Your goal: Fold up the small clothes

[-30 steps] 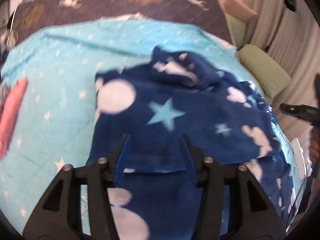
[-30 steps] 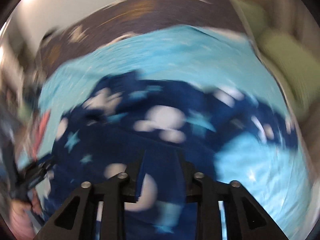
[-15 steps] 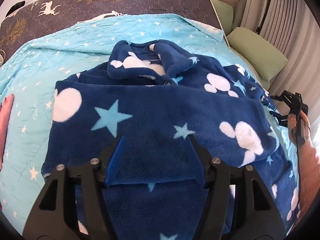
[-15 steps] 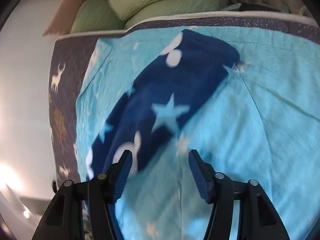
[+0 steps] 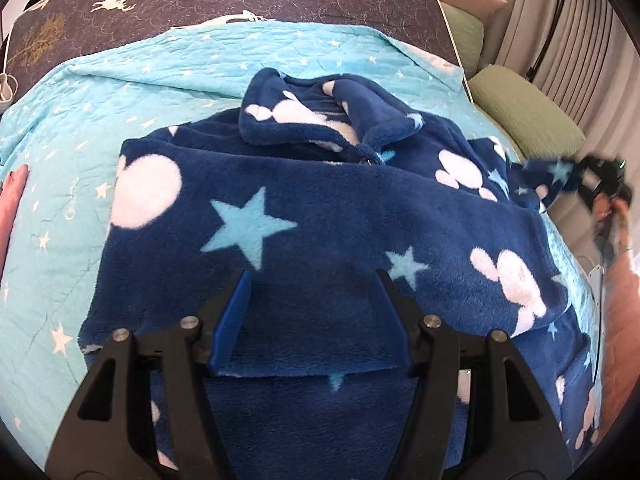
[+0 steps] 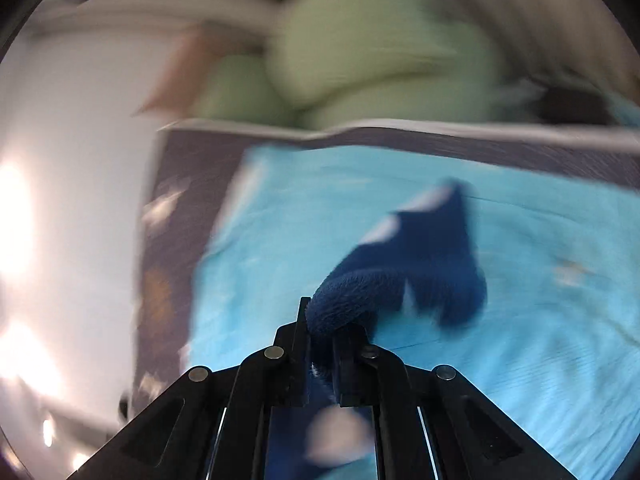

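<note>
Since half-second ago, my right tongs (image 6: 320,344) clamped sleeve (image 6: 416,276), lifting off bed (image 6: 540,320); left tongs (image 5: 314,308) wide over pyjama top (image 5: 280,208). Risk: thick fleece slipping during fast swing.

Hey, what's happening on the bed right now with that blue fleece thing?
A person with a gripper in each hand is folding a small navy fleece top on the light blue quilt. The left gripper hovers open over the folded-across left sleeve. The right gripper is shut on the right sleeve, lifting it off the quilt; that view is blurred.
</note>
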### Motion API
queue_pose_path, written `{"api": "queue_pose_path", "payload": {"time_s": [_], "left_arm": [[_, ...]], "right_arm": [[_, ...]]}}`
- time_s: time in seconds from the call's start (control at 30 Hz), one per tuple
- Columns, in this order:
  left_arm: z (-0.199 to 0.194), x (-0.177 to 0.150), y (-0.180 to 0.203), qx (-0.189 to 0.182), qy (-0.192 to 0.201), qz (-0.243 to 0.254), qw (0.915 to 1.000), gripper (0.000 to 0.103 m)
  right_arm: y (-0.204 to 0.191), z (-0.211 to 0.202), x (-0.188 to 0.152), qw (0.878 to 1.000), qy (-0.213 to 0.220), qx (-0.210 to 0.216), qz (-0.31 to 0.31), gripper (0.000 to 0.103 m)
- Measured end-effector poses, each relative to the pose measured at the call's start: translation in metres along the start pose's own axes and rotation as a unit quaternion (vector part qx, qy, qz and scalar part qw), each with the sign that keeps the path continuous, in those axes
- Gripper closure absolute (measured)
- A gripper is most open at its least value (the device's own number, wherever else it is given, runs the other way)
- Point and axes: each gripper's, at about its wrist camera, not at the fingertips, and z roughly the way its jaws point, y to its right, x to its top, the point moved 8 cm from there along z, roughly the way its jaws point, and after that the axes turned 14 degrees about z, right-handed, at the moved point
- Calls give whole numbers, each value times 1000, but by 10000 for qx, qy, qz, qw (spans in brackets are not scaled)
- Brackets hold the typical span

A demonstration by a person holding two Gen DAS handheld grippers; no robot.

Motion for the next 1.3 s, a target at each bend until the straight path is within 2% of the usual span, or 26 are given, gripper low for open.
{"api": "queue_pose_path", "payload": {"time_s": [0.03,0.1,0.17,0.2,0.27,0.33,0.37,0.43,0.47,0.57,0.63,0.7,0.77,0.83,0.93,1.0,1.03,1.07,1.13,1.3], "left_arm": [[-2,0,-1,-20,38,-46,10000,40],[-7,-2,-5,-82,107,-169,9998,40],[-13,-5,-11,-190,199,-357,9990,39],[-17,-9,-16,-253,240,-481,9982,39],[-22,-14,-23,-332,309,-653,9968,33],[-27,-21,-31,-402,371,-788,9954,32],[-29,-24,-35,-435,382,-837,9948,32],[-33,-29,-41,-561,415,-946,9931,32],[-34,-31,-43,-649,423,-1009,9919,32],[-37,-34,-45,-947,461,-1098,9884,32],[-38,-32,-41,-1183,507,-1037,9862,31],[-38,-28,-34,-1379,512,-932,9847,29],[-37,-24,-27,-1550,492,-885,9827,27],[-35,-23,-20,-1821,433,-946,9777,27],[-38,-30,-10,-2328,311,-1201,9646,25],[-41,-38,-2,-2728,253,-1370,9519,23],[-42,-42,0,-2787,197,-1387,9501,23],[-41,-44,1,-2762,138,-1369,9512,23],[-44,-44,-3,-2509,142,-1309,9590,23],[-66,-38,-23,-2042,513,-1267,9693,23]], "right_arm": [[-30,-5,-17,9989,-129,204,-408,97],[-93,-15,-67,9881,-436,579,-1354,97],[-153,-28,-144,9625,-880,981,-2373,96],[-169,-32,-177,9497,-1072,1116,-2722,96],[-193,-43,-265,9124,-1677,1397,-3461,94],[-191,-42,-341,8794,-2266,1414,-3941,93],[-180,-37,-379,8634,-2583,1262,-4147,92],[-152,-23,-433,8366,-3118,899,-4413,92],[-132,-14,-457,8227,-3348,639,-4549,91],[-88,4,-491,7979,-3682,-22,-4773,88],[-71,9,-486,7919,-3821,-172,-4760,83],[-71,-2,-484,7941,-3837,-77,-4713,76],[-81,-11,-473,8019,-3760,30,-4643,57],[-90,-16,-463,8087,-3576,99,-4670,48],[-84,-32,-449,8144,-3285,-7,-4784,46],[-75,-36,-442,8196,-3226,-59,-4735,46],[-71,-36,-440,8219,-3233,-67,-4689,46],[-69,-35,-439,8234,-3263,-66,-4643,46],[-74,-30,-441,8262,-3340,-2,-4537,46],[-110,-12,-461,8265,-3762,452,-4164,46]]}}
